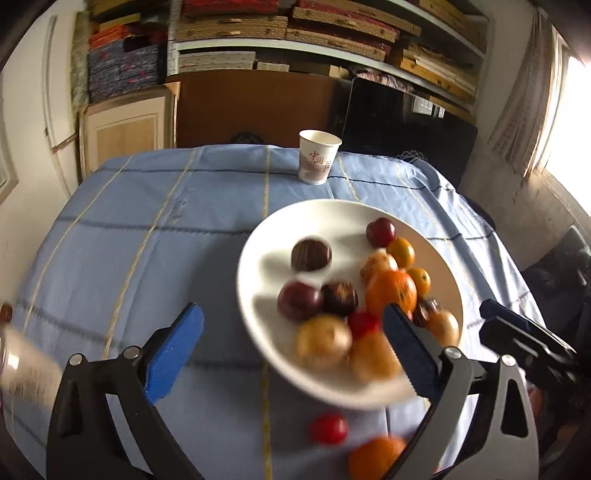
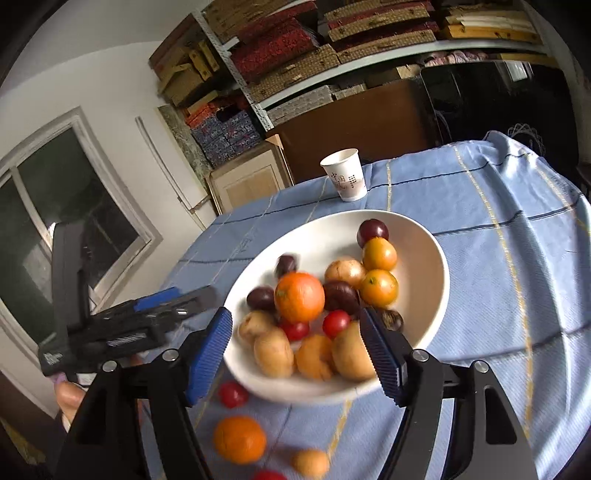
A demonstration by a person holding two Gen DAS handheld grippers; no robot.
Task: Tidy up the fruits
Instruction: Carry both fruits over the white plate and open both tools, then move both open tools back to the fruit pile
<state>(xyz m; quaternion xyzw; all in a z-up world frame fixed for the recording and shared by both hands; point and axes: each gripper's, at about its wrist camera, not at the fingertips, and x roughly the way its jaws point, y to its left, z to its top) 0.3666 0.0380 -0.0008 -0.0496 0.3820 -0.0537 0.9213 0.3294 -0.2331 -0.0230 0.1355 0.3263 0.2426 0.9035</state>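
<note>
Where the surface (image 1: 155, 206) comes closest to the cameras, under its blue checked cloth, loose fruit is seen lying outside the white bowl (image 2: 436, 280): a red cherry tomato (image 2: 232, 394) just beside the bowl's near rim, an orange (image 2: 239, 439) nearer the edge, a smaller orange fruit (image 2: 311, 463) beside it, and another red tomato (image 2: 267, 475) cut off by the frame. The left tongs (image 1: 291, 325) are spread wide with nothing pinched; in the left wrist view one blue finger (image 1: 173, 354) is seen over bare cloth, while the other overlaps the bowl's near side. The right tongs (image 2: 295, 328) are likewise spread, and no fruit is gripped; the near rim of the bowl is framed between their fingers. Whether either tool touches the bowl cannot be told. A person's fingertips (image 2: 70, 397) are glimpsed behind the left tool.

Inside the bowl, toward the middle of the surface, the rest of the fruit is heaped: a large orange (image 2: 299, 296), pale brown round fruits, small red tomatoes, dark purple fruits and small orange ones. Much of it is blurred.

Beyond the bowl, near the far edge of the surface, a paper cup (image 1: 318, 157) is stood upright, well apart from the bowl. Behind the surface, shelves (image 1: 332, 33) stacked with flat boxes are seen against the wall.
</note>
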